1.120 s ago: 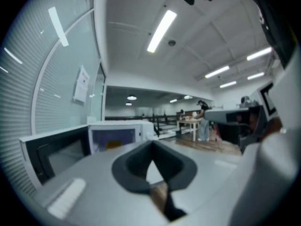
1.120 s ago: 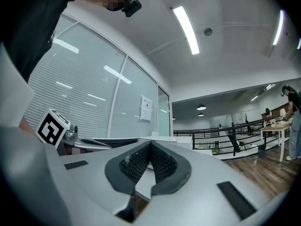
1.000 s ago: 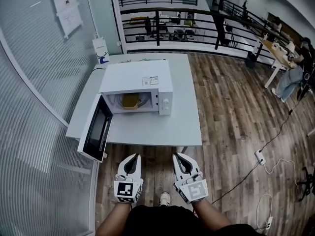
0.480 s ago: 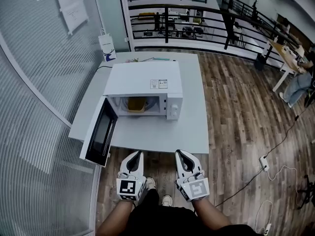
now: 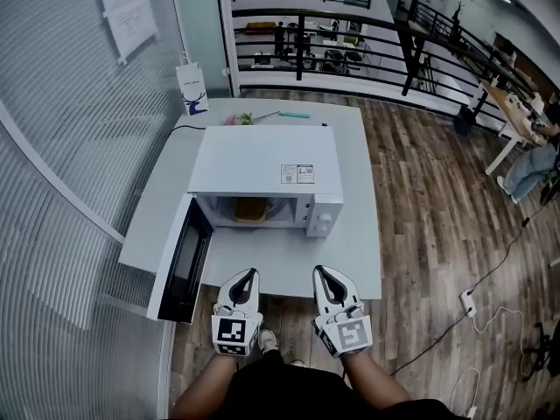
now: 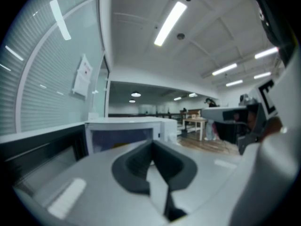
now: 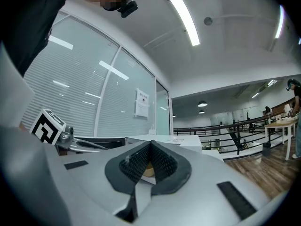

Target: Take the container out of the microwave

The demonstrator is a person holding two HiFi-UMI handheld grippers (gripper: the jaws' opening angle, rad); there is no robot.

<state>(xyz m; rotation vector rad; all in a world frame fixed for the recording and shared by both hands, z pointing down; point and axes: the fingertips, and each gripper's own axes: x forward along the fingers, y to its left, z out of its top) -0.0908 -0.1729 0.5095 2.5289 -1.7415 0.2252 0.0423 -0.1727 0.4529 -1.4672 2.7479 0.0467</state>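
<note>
A white microwave (image 5: 262,169) stands on the white table (image 5: 350,234) with its door (image 5: 182,256) swung open to the left. Inside the cavity sits a yellowish container (image 5: 249,208). My left gripper (image 5: 248,273) and right gripper (image 5: 319,271) are side by side at the table's front edge, both shut and empty, pointing at the microwave and well short of it. In the left gripper view the shut left gripper (image 6: 151,143) faces the microwave (image 6: 124,132). In the right gripper view the shut right gripper (image 7: 150,144) lines up with the container (image 7: 149,170), a sliver of which shows behind the pads.
The open door juts past the table's front left corner. A paper bag (image 5: 194,90) and small items (image 5: 241,119) lie at the table's back. A glass wall runs along the left. A railing (image 5: 350,16) is behind; a power strip (image 5: 466,303) lies on the wooden floor.
The table and microwave have come closer. Both grippers have moved forward from over the floor to the table's front edge, still shut.
</note>
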